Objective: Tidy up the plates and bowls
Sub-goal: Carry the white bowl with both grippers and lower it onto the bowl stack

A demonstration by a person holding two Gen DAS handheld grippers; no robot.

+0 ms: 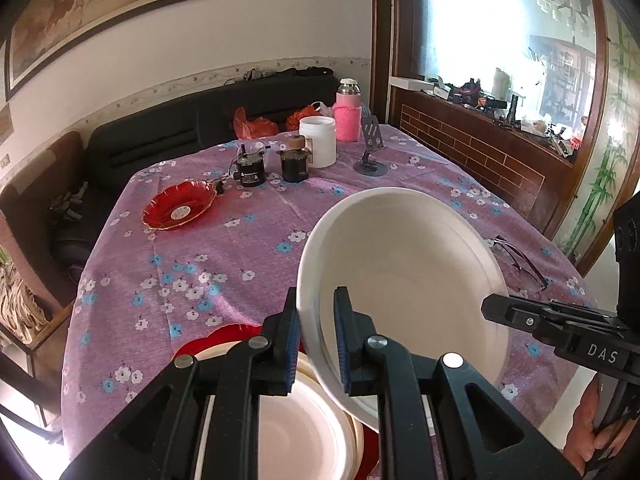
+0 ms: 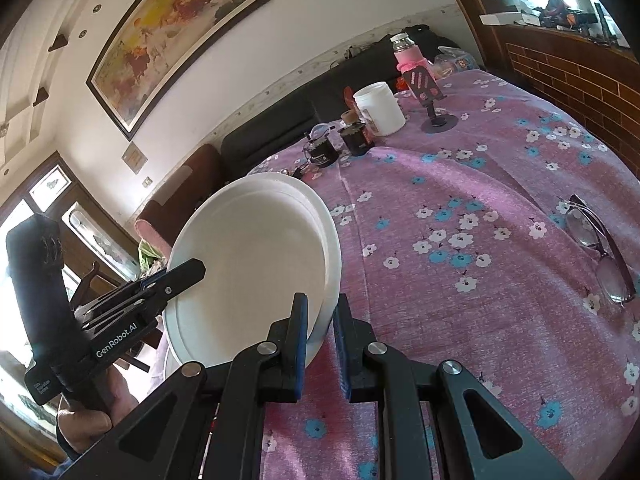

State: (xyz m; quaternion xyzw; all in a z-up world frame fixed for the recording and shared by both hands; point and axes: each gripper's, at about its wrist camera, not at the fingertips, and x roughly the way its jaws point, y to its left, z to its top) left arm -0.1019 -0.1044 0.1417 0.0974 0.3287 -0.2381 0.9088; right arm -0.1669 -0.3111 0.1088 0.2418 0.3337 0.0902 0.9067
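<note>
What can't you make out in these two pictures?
- Stack of plates, left wrist view: the tongs and the bottom edge hide most of it, so no count.
- Held white plate: its near rim is behind the left tongs; in the right wrist view it looks like two nested plates, uncertain.
- Red dish: its sticker is too small to read.
- Black jars: labels too small.

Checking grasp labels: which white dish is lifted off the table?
The tilted white plastic plate, clamped at its rim by both grippers; the other white dishes lie stacked flat on a red plate.
</note>
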